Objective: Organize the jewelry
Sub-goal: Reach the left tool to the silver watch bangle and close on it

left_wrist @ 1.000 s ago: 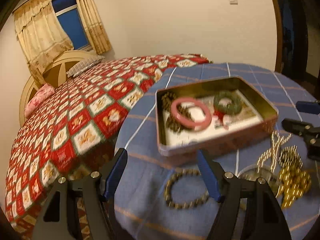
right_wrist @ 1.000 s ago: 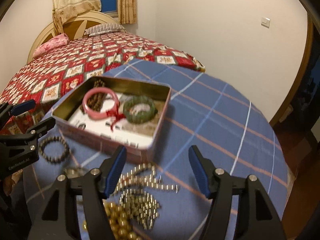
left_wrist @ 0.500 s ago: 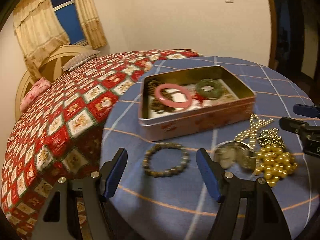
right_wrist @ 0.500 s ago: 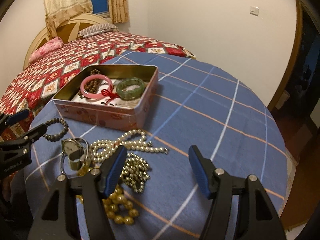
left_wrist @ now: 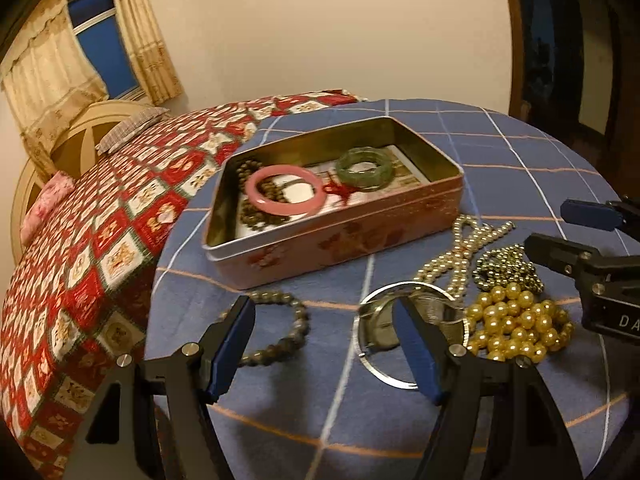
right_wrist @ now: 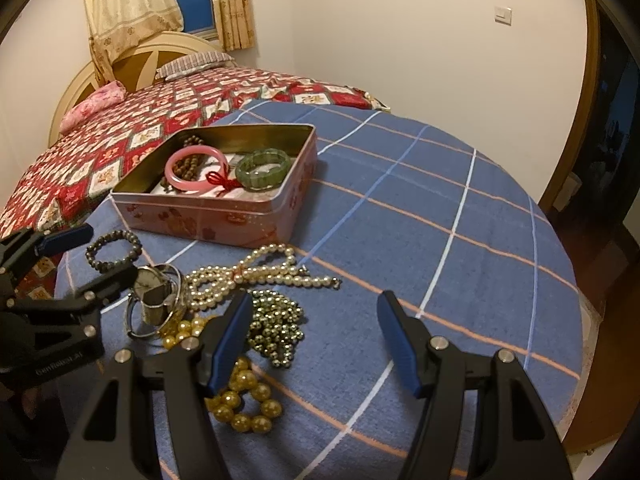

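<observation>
Round table point(right_wrist: 460, 208) with blue plaid cloth holds pink tin point(left_wrist: 340, 236); pink bangle point(left_wrist: 284, 194) and green bracelet point(left_wrist: 364, 168) inside. In front of tin: pearl necklace point(right_wrist: 260, 276), watch point(left_wrist: 384, 320), dark bead bracelet point(right_wrist: 114, 250). Left gripper point(left_wrist: 324, 344) and right gripper point(right_wrist: 316, 340) both spread, holding nothing.

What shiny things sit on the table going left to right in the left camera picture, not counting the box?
Dark bead bracelet → watch → big gold beads.

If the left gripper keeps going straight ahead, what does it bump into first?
Probably the dark bead bracelet lying between its open fingers, or the watch beside it. Beyond those stands the tin. Depth is hard to judge.
</observation>
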Motion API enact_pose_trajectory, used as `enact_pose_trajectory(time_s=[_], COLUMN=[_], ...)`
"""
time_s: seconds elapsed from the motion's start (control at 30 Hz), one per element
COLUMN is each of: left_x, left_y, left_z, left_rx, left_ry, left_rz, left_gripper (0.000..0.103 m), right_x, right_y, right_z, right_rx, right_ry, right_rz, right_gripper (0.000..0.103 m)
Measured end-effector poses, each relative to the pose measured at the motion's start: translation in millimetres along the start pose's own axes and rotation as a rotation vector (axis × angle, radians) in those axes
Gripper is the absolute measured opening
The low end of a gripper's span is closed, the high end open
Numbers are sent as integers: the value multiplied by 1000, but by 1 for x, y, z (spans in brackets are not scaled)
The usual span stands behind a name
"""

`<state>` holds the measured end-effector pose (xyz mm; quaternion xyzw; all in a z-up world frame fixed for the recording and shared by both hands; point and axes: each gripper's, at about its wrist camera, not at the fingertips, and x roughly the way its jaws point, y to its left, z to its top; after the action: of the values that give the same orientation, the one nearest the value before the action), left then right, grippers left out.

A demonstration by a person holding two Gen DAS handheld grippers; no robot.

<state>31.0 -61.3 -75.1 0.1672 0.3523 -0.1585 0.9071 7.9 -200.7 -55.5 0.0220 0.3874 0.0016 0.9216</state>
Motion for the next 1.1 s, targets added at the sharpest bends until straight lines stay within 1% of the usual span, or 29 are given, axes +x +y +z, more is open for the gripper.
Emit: enact_pose_trajectory(time_s=[0.07, 0.13, 0.17, 0.2, 0.27, 0.33, 0.37, 0.43, 0.47, 0.5, 0.63, 0.77, 0.8, 0.83, 0.97, 1.1], left_x=[1, 3, 6, 8, 11, 11, 9, 5, 3, 0, -6, -16, -21, -25, -40, -40], left_y=[-5, -8, -9, -9, -8, -9, -10, -12, -12, -12, -9, 0, 3, 6, 18, 22], left_z=[1, 2, 3, 3, 3, 2, 2, 2, 3, 4, 7, 11, 13, 15, 23, 23], left_rx=[8, 19, 21, 19, 7, 5, 10, 20, 25, 28, 28, -4, -14, -19, -39, -37], left_ry=[-2, 0, 4, 10, 26, 27, 22, 0, -13, -26, -43, -66, -76, -87, -121, -122], left_rz=[-16, -30, -39, -54, -92, -112, -119, -121, -122, -126, -148, -160, -161, -161, -152, -155], left_gripper=[68, 59, 53, 45, 36, 32, 31, 24, 18, 15, 11, 9, 7, 0, 0, 0], right_x=[1, 1, 1, 1, 1, 1, 1, 1, 1, 1, 1, 0, 0, 0, -1, -2], right_y=[-1, -2, -1, -1, 0, 0, 0, 0, 0, 0, 1, 2, 2, 3, 5, 13], right_z=[0, 0, 0, 0, -1, -1, -1, -1, -1, -1, -1, -2, -2, -1, 0, 2], right_rx=[8, 12, 10, 7, 4, 3, 5, 8, 7, 5, 4, 6, 6, 6, 6, -19], right_ry=[2, 4, 4, 3, 1, 0, 0, 3, 3, 1, 0, -2, -2, -3, -2, -6], right_rz=[-1, -1, -1, -2, 0, 0, -1, 2, 2, 1, 3, 4, 5, 6, 13, 22], right_gripper=[67, 67, 67, 67, 67, 67, 67, 67, 67, 67, 67, 67, 67, 67, 67, 67])
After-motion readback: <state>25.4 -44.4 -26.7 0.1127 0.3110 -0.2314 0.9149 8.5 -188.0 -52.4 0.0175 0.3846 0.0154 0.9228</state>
